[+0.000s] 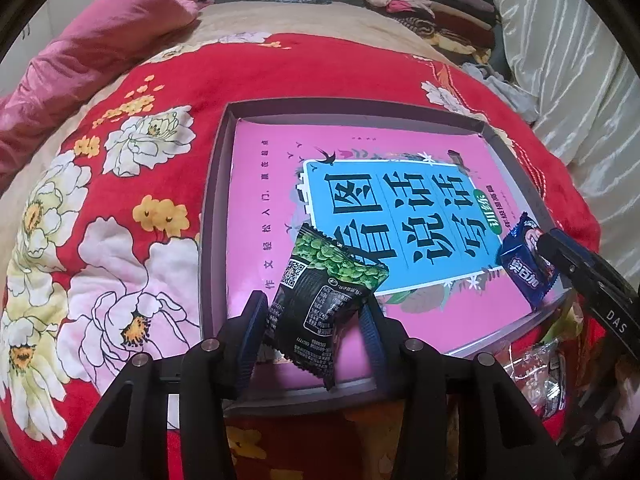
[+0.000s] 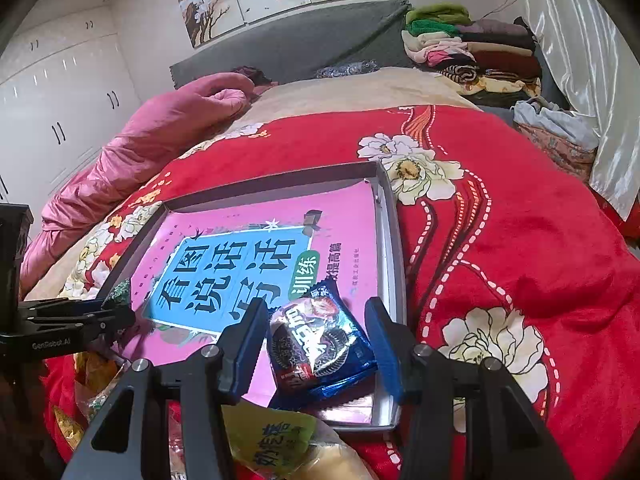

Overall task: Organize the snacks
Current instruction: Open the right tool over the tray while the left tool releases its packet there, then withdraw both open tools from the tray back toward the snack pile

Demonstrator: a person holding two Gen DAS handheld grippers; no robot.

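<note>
A shallow grey tray (image 1: 216, 184) lies on the red flowered bedspread, lined with a pink and blue book (image 1: 360, 208). My left gripper (image 1: 316, 320) stands over the tray's near edge with a black and green pea snack packet (image 1: 320, 288) between its blue pads. My right gripper (image 2: 320, 340) is over the tray's (image 2: 390, 240) near right corner with a blue cookie packet (image 2: 320, 344) between its fingers; that packet also shows in the left wrist view (image 1: 524, 264). Both jaws look spread about the packets' width.
More snack packets lie on the bedspread in front of the tray: a clear wrapped one (image 1: 540, 376) and a yellow-green bag (image 2: 276, 440). A pink quilt (image 2: 140, 148) lies at the left and folded clothes (image 2: 468, 48) at the back right.
</note>
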